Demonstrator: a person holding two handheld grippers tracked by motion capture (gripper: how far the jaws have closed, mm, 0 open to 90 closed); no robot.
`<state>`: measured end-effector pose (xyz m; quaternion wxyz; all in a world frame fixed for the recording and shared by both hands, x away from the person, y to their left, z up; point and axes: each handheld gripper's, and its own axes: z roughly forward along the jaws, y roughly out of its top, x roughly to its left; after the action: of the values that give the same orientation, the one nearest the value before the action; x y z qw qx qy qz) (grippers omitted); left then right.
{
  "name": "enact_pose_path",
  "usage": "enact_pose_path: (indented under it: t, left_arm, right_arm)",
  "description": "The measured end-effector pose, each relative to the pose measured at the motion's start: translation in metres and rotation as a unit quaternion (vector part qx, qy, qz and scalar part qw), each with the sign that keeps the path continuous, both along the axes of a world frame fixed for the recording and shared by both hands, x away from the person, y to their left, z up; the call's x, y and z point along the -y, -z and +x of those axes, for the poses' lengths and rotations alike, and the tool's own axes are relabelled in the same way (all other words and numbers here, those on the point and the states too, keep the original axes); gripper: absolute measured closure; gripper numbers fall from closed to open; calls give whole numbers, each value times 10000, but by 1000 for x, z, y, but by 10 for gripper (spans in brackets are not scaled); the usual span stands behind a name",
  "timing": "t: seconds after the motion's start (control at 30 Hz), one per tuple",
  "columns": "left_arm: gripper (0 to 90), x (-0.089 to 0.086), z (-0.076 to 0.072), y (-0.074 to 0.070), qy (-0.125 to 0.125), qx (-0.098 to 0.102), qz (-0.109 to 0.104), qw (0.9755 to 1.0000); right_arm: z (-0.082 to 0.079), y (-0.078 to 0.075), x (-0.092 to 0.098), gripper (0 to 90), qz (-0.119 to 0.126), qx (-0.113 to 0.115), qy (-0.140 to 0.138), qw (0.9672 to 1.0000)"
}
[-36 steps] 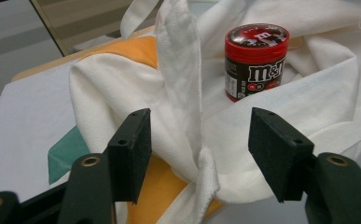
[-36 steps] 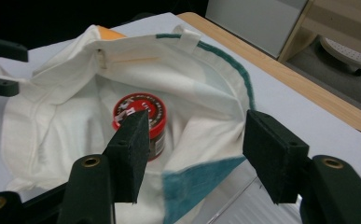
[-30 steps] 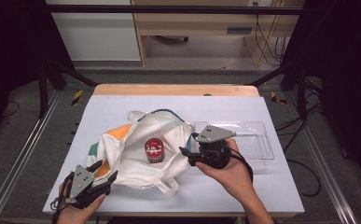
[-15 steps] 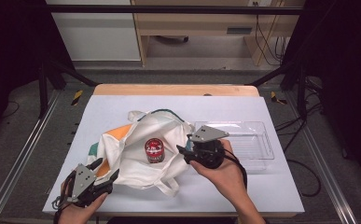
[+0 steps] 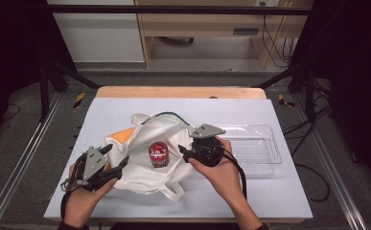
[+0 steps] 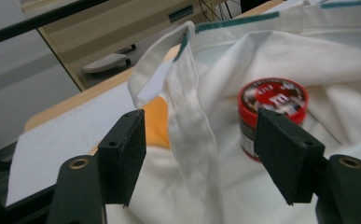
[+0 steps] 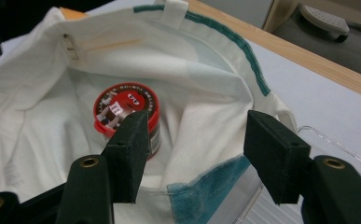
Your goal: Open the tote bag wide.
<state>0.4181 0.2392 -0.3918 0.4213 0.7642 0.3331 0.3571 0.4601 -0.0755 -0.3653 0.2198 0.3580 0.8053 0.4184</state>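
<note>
- A white cloth bag (image 5: 147, 148) is spread at the middle of the table (image 5: 125, 103), its mouth open towards the near side, so that what lies within can be reached.
- A small red-lidded tin (image 5: 158, 153) stands upright inside the bag, on the lower layer of cloth; the same tin is seen in the left gripper view (image 6: 269, 109) and in the right gripper view (image 7: 127, 114).
- The left gripper (image 5: 116, 160) is held at the bag's near left edge. Its jaws are apart, and a fold of the bag's rim with a strap (image 6: 192, 135) rises between them without being pressed. It is judged that this rim is to be taken so that the mouth stays lifted.
- The right gripper (image 5: 185, 152) is held at the bag's right side, just right of the tin. Its jaws have just been opening after a brief narrowing and now stand apart; the green-trimmed hem (image 7: 206, 191) lies between them, unclamped.
- A clear plastic tray (image 5: 264, 158) lies right of the bag, close beside the right gripper, and is probably meant to receive the tin.
- An orange patch (image 5: 125, 134) of the bag shows at its far left.
- Nothing is gripped at this moment; the tin rests untouched.
</note>
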Motion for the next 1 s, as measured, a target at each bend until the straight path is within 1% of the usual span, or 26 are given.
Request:
enact_pose_path:
  t: [0.07, 0.1, 0.17, 0.23, 0.27, 0.3, 0.33, 0.37, 0.43, 0.47, 0.53, 0.57, 0.63, 0.67, 0.8, 0.9, 0.93, 0.97, 1.0]
  left_arm:
    - [351, 8, 15, -3, 40, -36, 54, 10000]
    - [356, 12, 22, -4, 77, -52, 91, 9999]
    - [365, 19, 35, -3, 139, -156, 109, 9997]
    - [371, 23, 44, 1, 131, -262, 131, 9995]
    - [374, 25, 46, 4, 178, -332, 228, 9990]
    - [383, 25, 47, 6, 182, -355, 369, 9985]
    - [398, 25, 47, 10, 121, -342, 457, 9983]
    - [406, 23, 47, 13, 92, -386, 517, 9979]
    - [471, 19, 45, 16, 57, -392, 519, 9979]
    - [497, 16, 44, 17, -12, -394, 466, 9981]
    - [580, 12, 43, 19, -75, -458, 422, 9980]
    - [597, 11, 43, 20, -98, -453, 464, 9978]
    - [663, 8, 41, 21, -172, -372, 476, 9980]
    - [681, 7, 40, 21, -202, -343, 454, 9982]
    - [718, 1, 37, 21, -252, -327, 392, 9984]
    - [744, -7, 36, 21, -276, -340, 290, 9986]
    - [751, -10, 37, 21, -258, -295, 251, 9989]
    - [755, -12, 36, 20, -263, -332, 177, 9989]
    - [757, -15, 35, 20, -308, -386, 108, 9987]
  right_arm:
    - [0, 4, -2, 412, -192, -43, 35, 9998]
    - [1, 7, -1, 413, -244, -64, 58, 9997]
    - [1, 10, 0, 416, -242, -143, 97, 9996]
    - [0, 13, 1, 418, -236, -186, 126, 9995]
    - [-1, 13, 2, 426, -248, -200, 134, 9994]
    - [-3, 14, 3, 428, -260, -230, 130, 9993]
    - [-5, 15, 4, 431, -254, -241, 139, 9993]
    - [-8, 16, 5, 432, -275, -237, 143, 9992]
    - [-14, 20, 7, 434, -287, -293, 148, 9990]
    - [-16, 22, 9, 439, -275, -313, 172, 9990]
    - [-23, 27, 12, 444, -288, -395, 153, 9987]
    - [-25, 29, 13, 449, -295, -388, 140, 9987]
    - [-27, 32, 14, 474, -294, -455, 134, 9984]
    - [-29, 34, 13, 474, -293, -493, 117, 9983]
    - [-35, 39, 9, 493, -334, -570, 48, 9978]
    - [-40, 42, 8, 513, -452, -535, 57, 9975]
    - [-41, 44, 8, 521, -491, -538, 53, 9973]
    - [-42, 45, 8, 535, -519, -560, 61, 9971]
    - [-43, 46, 9, 573, -524, -550, 82, 9971]
